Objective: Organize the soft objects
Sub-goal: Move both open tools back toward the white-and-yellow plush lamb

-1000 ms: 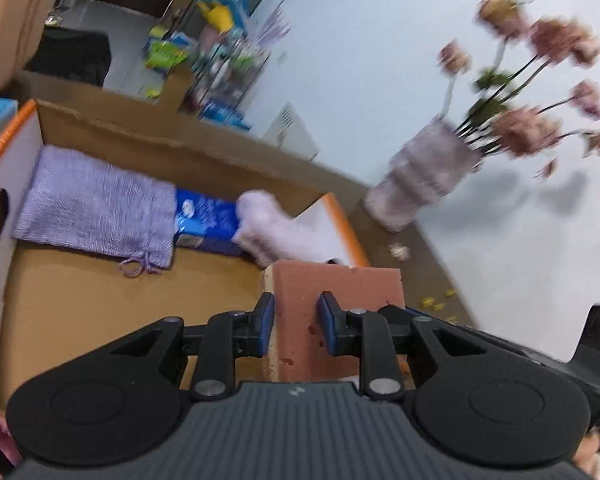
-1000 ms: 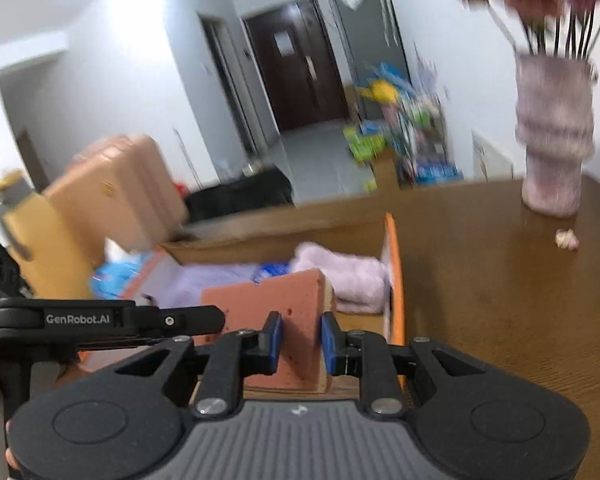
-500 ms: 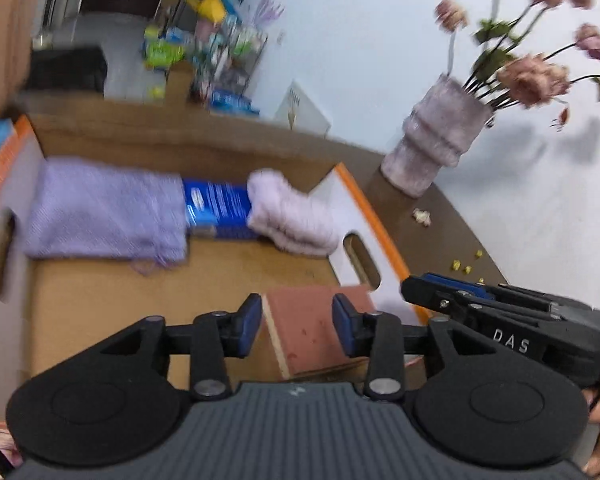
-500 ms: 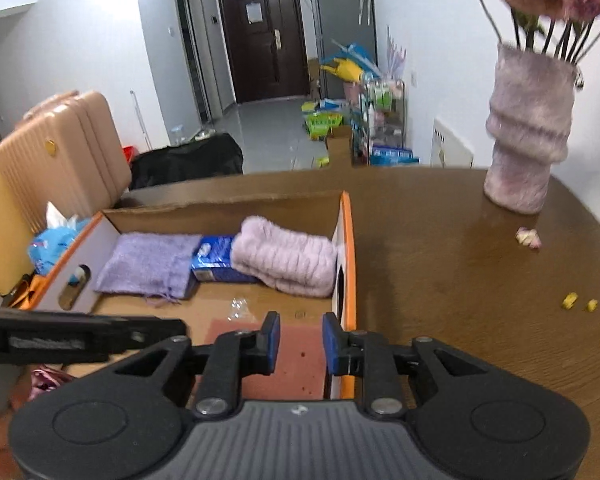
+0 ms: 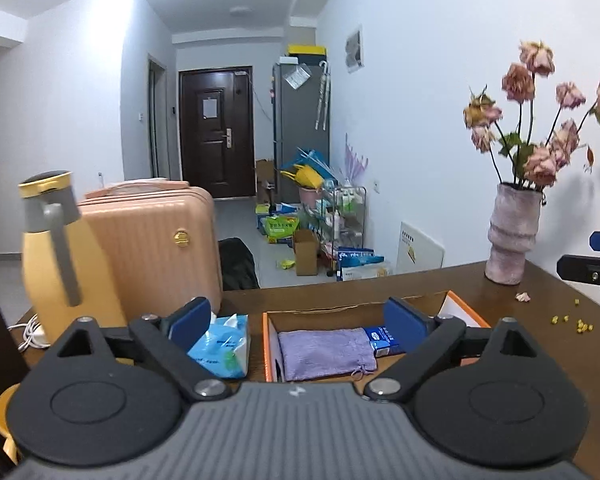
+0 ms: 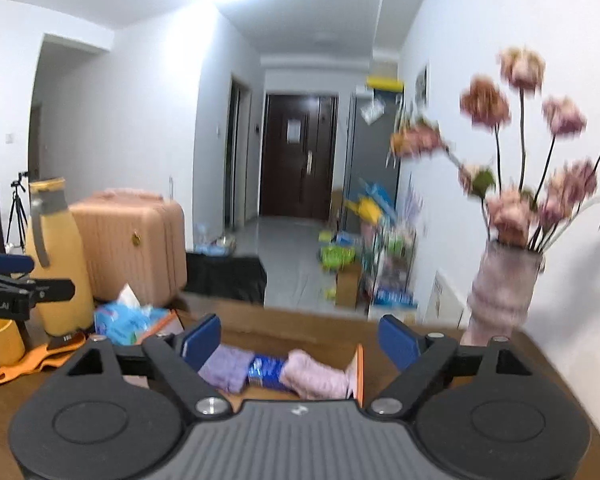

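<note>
— grippers first: the left gripper has its jaws spread wide with nothing between them, and the right gripper is the same, wide apart and empty.

— so where are the soft things?

— down in the cardboard box on the wooden table. a lilac drawstring pouch lies flat against the near left end, a blue packet touches its right side, and a fluffy pink cloth comes after that, up against the orange-edged wall.

— why in a row like that?

— my guess is it's the tidying itself — flat things laid side by side along one wall, so the rest of the floor is free. both tools held level above the box, with empty jaws, reads to me like a placing step finished, or a pause before the next pick.

— do both cameras show all of it?

— no. from the left one the right finger covers the spot where the pink cloth would be — you only get pouch and packet. the right view shows all three in line, though blurred. the left view is sharp, and it gives the blue tissue pack just outside the box's left wall, plus the yellow crumbs near the vase.

— and the tissue pack, is it next?

— it's soft and outside the box, so perhaps. the right view adds a yellow mug and an orange tool by the yellow flask; those look hard to me, not part of this.
</note>
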Motion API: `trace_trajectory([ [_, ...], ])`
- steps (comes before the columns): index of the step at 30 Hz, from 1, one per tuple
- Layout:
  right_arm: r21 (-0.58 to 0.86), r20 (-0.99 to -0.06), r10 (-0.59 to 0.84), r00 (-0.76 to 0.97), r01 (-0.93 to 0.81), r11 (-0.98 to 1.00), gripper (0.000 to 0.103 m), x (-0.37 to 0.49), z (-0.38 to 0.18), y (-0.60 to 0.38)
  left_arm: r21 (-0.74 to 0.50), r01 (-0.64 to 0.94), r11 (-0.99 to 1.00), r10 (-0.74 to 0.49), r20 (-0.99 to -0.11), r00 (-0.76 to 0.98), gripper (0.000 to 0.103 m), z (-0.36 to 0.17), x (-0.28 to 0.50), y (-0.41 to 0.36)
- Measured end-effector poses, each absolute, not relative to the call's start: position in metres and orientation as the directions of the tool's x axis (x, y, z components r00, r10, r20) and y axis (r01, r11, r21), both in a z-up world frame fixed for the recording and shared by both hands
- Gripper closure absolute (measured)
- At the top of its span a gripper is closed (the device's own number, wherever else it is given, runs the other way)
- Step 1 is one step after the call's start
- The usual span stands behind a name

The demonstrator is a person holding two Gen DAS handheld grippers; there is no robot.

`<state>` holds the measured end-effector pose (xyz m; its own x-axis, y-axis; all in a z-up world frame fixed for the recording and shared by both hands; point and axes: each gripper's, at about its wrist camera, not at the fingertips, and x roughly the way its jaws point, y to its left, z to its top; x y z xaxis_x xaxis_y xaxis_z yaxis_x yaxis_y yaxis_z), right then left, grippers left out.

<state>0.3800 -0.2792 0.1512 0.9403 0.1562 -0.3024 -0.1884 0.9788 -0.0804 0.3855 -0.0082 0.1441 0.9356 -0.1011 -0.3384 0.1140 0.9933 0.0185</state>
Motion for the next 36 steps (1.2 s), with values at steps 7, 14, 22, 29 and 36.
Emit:
trace_trajectory([
  [7, -0.087, -0.260, 0.168, 0.951, -0.196, 0.977, 0.016, 0.352, 0.165, -0.266, 0.000, 0.121, 0.993, -0.115, -0.309, 0.944, 0.006, 0.150, 0.355, -0.004],
  [14, -0.048, -0.233, 0.192, 0.954, -0.208, 0.977, 0.015, 0.302, 0.143, -0.265, -0.006, 0.123, 0.992, -0.119, -0.297, 0.947, 0.002, 0.119, 0.298, 0.003],
  [22, 0.011, -0.233, 0.267, 0.935, -0.273, 0.962, 0.016, 0.207, 0.068, -0.257, 0.012, 0.193, 0.981, -0.181, -0.307, 0.935, 0.000, 0.051, 0.207, 0.010],
  [29, 0.067, -0.312, 0.332, 0.890, -0.328, 0.942, 0.017, 0.171, 0.023, -0.248, -0.017, 0.217, 0.976, -0.206, -0.398, 0.894, 0.000, 0.026, 0.201, 0.008],
  [36, 0.059, -0.327, 0.255, 0.910, -0.250, 0.967, 0.023, 0.193, 0.020, -0.261, -0.050, 0.240, 0.969, -0.238, -0.431, 0.870, 0.000, 0.013, 0.227, -0.005],
])
